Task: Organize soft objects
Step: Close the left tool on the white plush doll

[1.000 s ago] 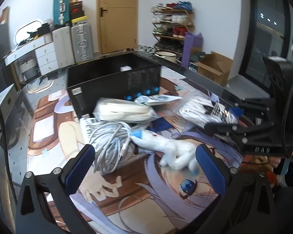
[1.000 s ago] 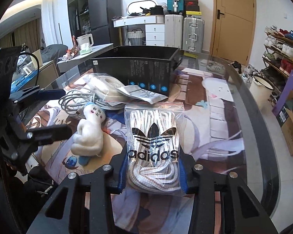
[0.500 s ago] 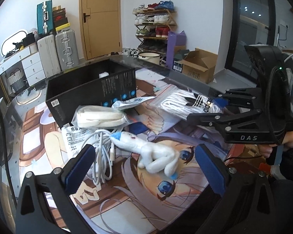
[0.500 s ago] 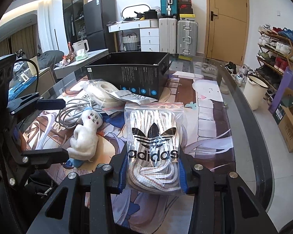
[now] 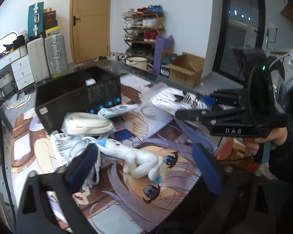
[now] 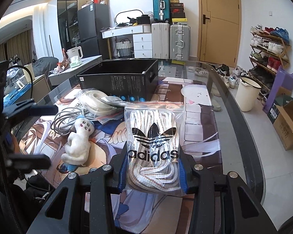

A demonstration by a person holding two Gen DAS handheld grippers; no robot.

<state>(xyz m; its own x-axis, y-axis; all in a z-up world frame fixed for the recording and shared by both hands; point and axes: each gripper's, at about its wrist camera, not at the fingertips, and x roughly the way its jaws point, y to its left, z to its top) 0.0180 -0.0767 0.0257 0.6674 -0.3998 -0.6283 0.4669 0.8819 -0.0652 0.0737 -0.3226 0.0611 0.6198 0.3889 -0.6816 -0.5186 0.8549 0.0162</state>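
My right gripper (image 6: 153, 172) is shut on a clear Adidas bag of white laces (image 6: 154, 136) and holds it above the printed mat; the bag also shows in the left wrist view (image 5: 171, 99). My left gripper (image 5: 144, 167) is open and empty, its pads either side of a white plush toy (image 5: 140, 160) lying on the mat, also in the right wrist view (image 6: 79, 144). An open black box (image 6: 119, 80) stands behind, also in the left wrist view (image 5: 76, 95). A bagged white strap (image 5: 87, 123) and a grey cable coil (image 6: 68, 120) lie by the box.
The glass table's curved edge (image 6: 242, 124) runs on the right. Paper leaflets (image 5: 118, 110) lie in front of the box. On the floor beyond stand a white bucket (image 6: 248, 93), a cardboard box (image 6: 289, 124) and a shoe rack (image 6: 269, 46).
My left gripper has swung and risen, so the plush toy now sits between its pads lower in view. My right gripper has lifted the Adidas bag slightly, still shut on it.
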